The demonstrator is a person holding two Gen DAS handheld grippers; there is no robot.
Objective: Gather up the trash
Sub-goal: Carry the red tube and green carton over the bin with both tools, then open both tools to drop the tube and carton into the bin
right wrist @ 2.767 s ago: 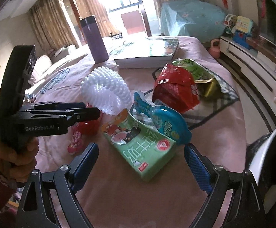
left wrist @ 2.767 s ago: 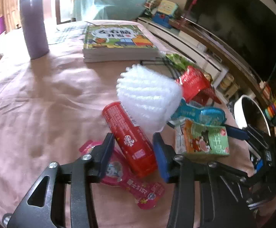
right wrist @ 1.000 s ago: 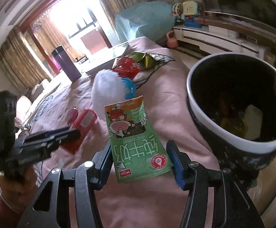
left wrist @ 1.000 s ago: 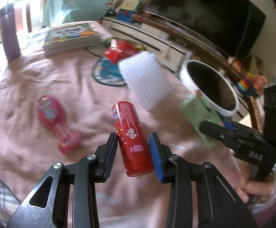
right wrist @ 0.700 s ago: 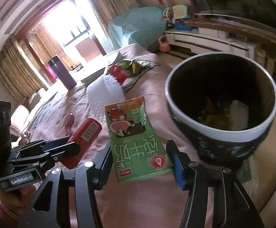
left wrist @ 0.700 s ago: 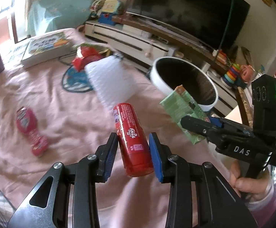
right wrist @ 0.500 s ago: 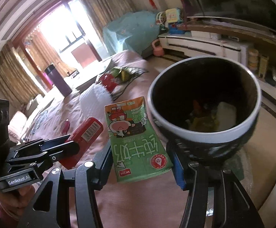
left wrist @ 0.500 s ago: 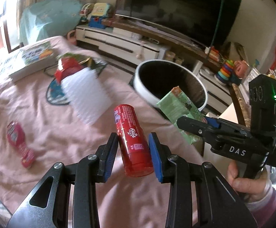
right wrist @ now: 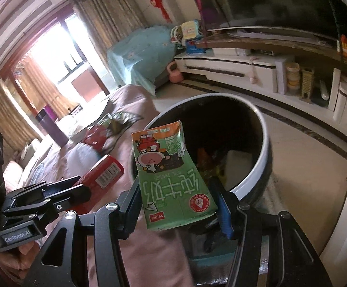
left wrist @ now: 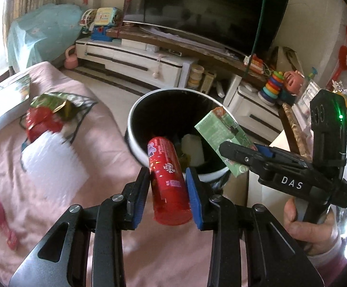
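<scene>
A red cylindrical snack can (left wrist: 164, 157) sits between the blue pads of my left gripper (left wrist: 167, 171), whose jaws are closing tighter on it. The can's far end hangs over the near rim of the white-rimmed black trash bin (left wrist: 135, 110). My right gripper (right wrist: 175, 186) is shut on a green milk carton (right wrist: 171, 174), held upright at the bin's (right wrist: 266, 143) near edge. The carton (left wrist: 221, 131) also shows in the left wrist view, over the bin's right side. Trash lies inside the bin. The red can (right wrist: 104, 169) is to the carton's left.
On the pink tablecloth (left wrist: 101, 143) lie a white foam net (left wrist: 51, 160), a red snack bag (left wrist: 41, 122), a green bag (left wrist: 53, 100), a pink wrapper (left wrist: 1, 217) and a book (left wrist: 6, 98). A white TV cabinet (left wrist: 137, 57) stands behind the bin. A hand (left wrist: 305, 224) grips the right tool.
Both grippers lifted their items off the table and carried them across to the trash bin, which now fills the middle of both views. The table's litter has slid away to the left.
</scene>
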